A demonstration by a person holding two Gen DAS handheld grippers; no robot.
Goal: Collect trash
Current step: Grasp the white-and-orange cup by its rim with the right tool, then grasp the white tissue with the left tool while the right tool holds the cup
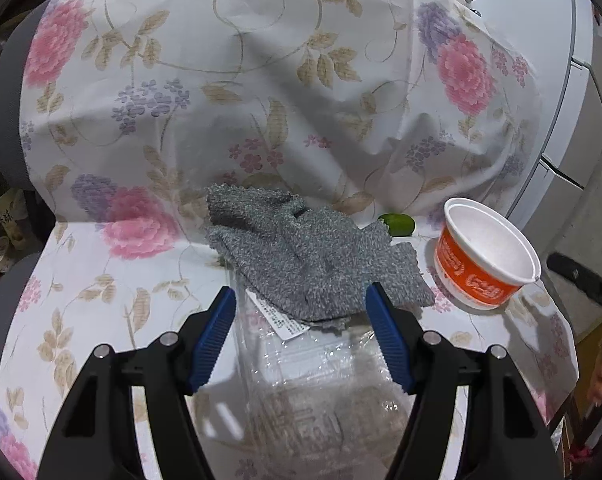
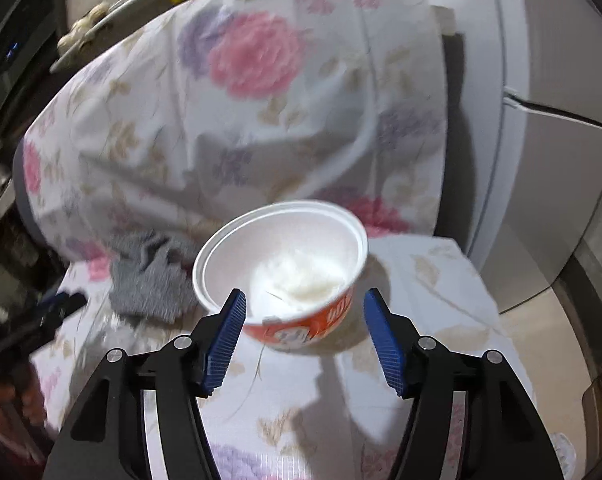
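closing in on the orange-and-white cup (image 2: 281, 272), the right gripper (image 2: 305, 336) had its jaws spread and empty, the cup upright on the floral cloth (image 2: 261, 120) straight ahead, its near wall just between the blue pads. the left gripper (image 1: 301, 332), also wide and empty, hung over a clear plastic wrapper (image 1: 313, 364) beside the grey rag (image 1: 313, 256). the right hand was plainly nearer the cup.

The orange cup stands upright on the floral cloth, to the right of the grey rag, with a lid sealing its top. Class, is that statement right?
Not quite. The orange cup has no lid: its top is open, and the right wrist view looks straight into its white inside. The rest holds: it stands upright on the floral cloth, to the right of the grey rag.
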